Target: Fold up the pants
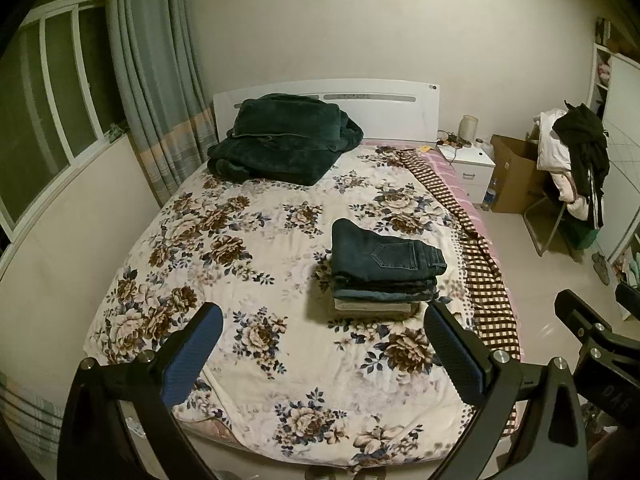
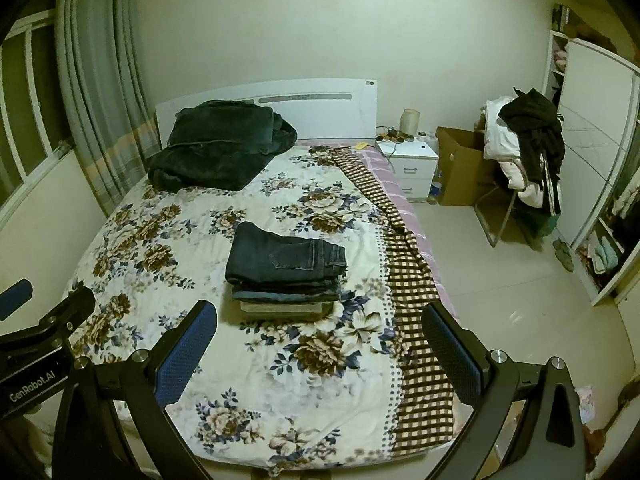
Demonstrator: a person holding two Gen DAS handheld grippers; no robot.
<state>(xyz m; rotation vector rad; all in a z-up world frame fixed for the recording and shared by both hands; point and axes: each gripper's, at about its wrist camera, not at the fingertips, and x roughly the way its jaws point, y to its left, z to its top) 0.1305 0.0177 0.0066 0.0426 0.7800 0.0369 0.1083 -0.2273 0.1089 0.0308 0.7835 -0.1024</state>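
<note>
A stack of folded pants [image 1: 384, 272] lies on the floral bedspread [image 1: 248, 264], right of the bed's middle; dark blue jeans are on top, lighter pairs below. The stack also shows in the right wrist view [image 2: 286, 270]. My left gripper [image 1: 324, 344] is open and empty, held above the bed's near end, short of the stack. My right gripper [image 2: 320, 340] is open and empty, also above the near end, just short of the stack. The left gripper [image 2: 44, 320] shows at the left edge of the right wrist view.
A dark green folded blanket [image 1: 280, 140] lies at the headboard. A checked cloth [image 1: 476, 248] runs along the bed's right edge. A white nightstand [image 1: 470, 170], a cardboard box [image 1: 516, 172] and a chair piled with clothes [image 1: 576, 168] stand right of the bed. Curtains [image 1: 160, 80] hang at left.
</note>
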